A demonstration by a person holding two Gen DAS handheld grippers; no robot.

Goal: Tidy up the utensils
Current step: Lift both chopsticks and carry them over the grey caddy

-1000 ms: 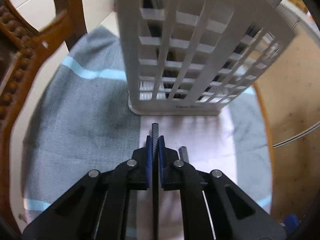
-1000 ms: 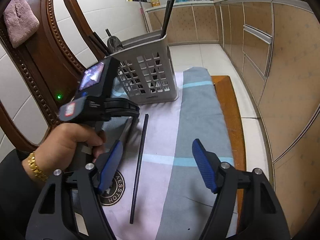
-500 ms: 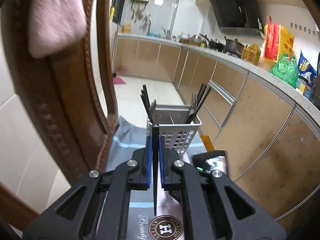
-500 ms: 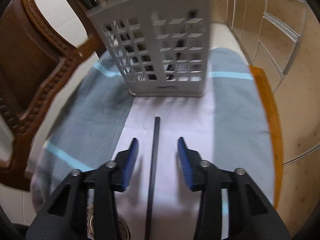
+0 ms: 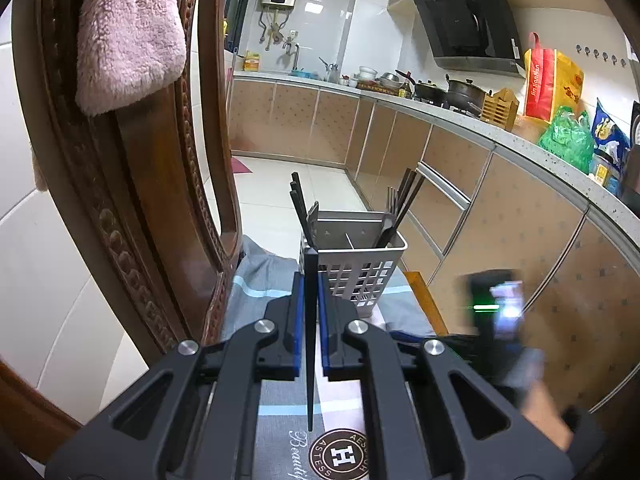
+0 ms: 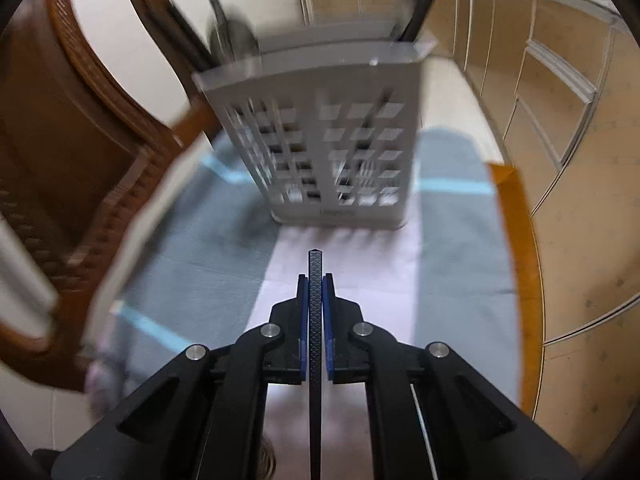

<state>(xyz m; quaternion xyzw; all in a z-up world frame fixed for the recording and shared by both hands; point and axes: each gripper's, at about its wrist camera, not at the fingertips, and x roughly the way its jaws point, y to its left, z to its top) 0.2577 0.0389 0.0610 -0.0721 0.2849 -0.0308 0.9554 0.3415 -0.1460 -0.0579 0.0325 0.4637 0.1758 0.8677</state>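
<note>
Since half a second ago, the right claw has closed from spread apart to clamped on a black chopstick. Left claw: clamped on another chopstick, raised above the cloth-covered bench. Centre: white slotted utensil basket stands upright on the cloth just ahead of the right claw, holding further utensils.
</note>
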